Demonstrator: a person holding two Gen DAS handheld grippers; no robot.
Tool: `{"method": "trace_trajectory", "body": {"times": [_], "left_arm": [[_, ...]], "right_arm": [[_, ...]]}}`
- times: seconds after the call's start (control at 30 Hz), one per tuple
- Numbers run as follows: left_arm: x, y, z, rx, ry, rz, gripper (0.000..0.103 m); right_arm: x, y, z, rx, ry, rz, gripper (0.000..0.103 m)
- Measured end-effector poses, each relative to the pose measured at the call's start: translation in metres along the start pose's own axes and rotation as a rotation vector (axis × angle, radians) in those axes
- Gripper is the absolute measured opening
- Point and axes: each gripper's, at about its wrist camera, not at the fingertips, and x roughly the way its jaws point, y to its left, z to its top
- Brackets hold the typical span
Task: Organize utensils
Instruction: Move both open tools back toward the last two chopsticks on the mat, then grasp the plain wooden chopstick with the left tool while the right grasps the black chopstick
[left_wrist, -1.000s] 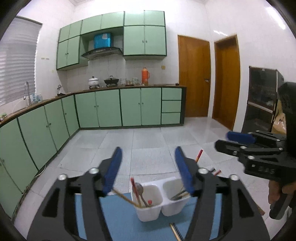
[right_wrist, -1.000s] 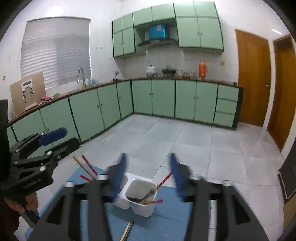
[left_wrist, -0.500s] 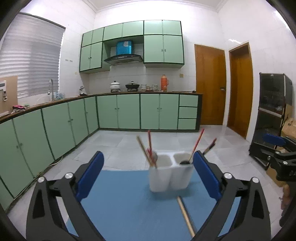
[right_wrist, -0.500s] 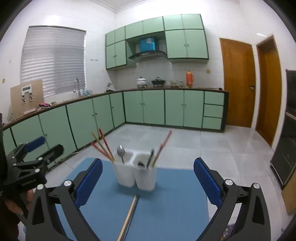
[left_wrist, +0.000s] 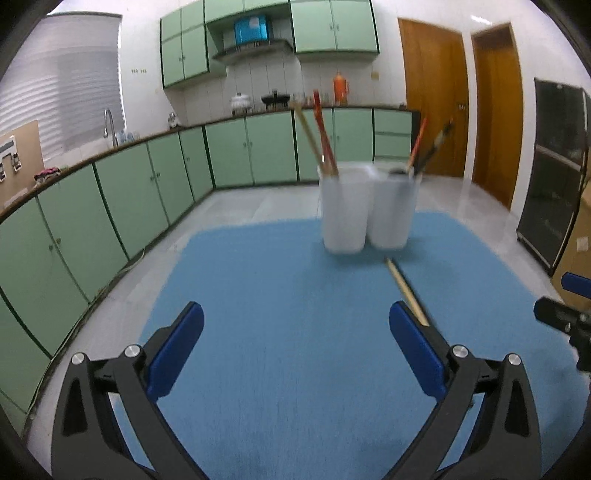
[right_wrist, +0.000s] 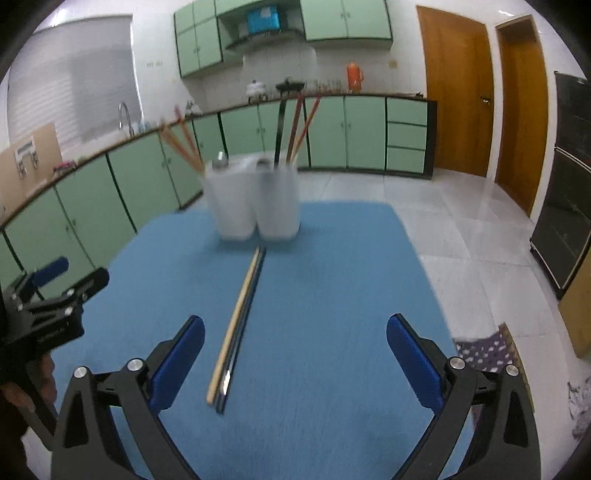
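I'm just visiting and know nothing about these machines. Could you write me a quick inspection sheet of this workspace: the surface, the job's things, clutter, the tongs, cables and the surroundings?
Surface: blue mat, mostly bare.
Job's things: white two-compartment holder standing upright at the mat's far end, with chopsticks and a spoon in it; a loose pair of chopsticks lying on the mat in front of it.
Clutter: patterned cloth beyond the mat's right edge.
Tongs: left tongs and right tongs both open wide, having just been opening, nothing between them.
Cables: nothing seen.
Surroundings: kitchen with green cabinets, wooden doors, tiled floor.
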Motion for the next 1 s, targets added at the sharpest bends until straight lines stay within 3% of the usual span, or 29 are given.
{"method": "trace_trajectory", "body": {"times": [0.07,0.3,0.4,0.6,1.0], "left_arm": [[0.006,0.001,-0.009,-0.001,0.030,-0.008,0.097],[0.019,-0.005,-0.027,-0.020,0.079,-0.028,0.097],[0.023,-0.010,-0.032,-0.020,0.091,-0.024,0.097],[0.028,-0.011,-0.037,-0.022,0.106,-0.023,0.097],[0.030,-0.011,-0.036,-0.034,0.112,-0.026,0.097]], "right_arm": [[0.006,0.006,-0.012,-0.008,0.032,0.010,0.092],[0.027,0.026,-0.032,-0.026,0.133,0.058,0.049],[0.035,0.034,-0.033,-0.037,0.156,0.080,0.038],[0.052,0.046,-0.036,-0.059,0.199,0.102,0.022],[0.065,0.050,-0.037,-0.062,0.240,0.108,0.016]]}}
